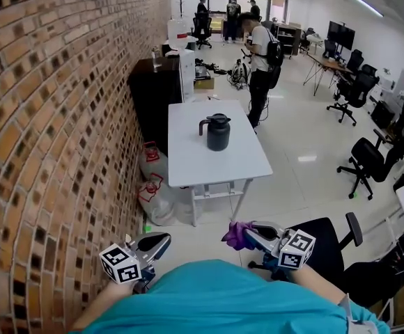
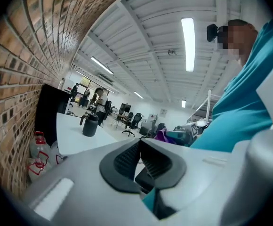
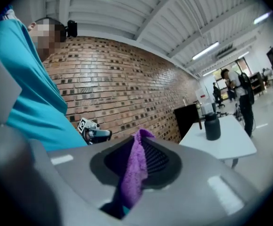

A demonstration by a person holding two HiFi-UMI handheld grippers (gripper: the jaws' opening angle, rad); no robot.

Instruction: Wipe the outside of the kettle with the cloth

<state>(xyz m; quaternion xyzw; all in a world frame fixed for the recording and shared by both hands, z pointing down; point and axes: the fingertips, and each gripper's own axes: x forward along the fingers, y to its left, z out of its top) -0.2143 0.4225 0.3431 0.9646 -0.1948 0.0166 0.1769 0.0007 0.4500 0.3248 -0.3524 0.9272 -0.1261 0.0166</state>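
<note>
- Head view: head-mounted, faces forward and steeply down. White table [image 1: 188, 155] and kettle [image 1: 217, 132] well ahead; left gripper [image 1: 157, 243] and right gripper [image 1: 251, 234] close at the lower edge.
- Left gripper view: close over its own jaws, about level, faces the right gripper.
- Right gripper view: likewise, faces the brick wall [image 3: 117, 79] and the left gripper.
- Shared: table and kettle, distant, in all three.

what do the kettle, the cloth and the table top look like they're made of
Kettle: likely metal or plastic under a dark matte finish; no bright glints show.
Cloth: soft purple microfibre or terry, judging by its fuzzy nap and limp fold.
Table top: probably white laminate; flat, even, smooth-looking.
</note>
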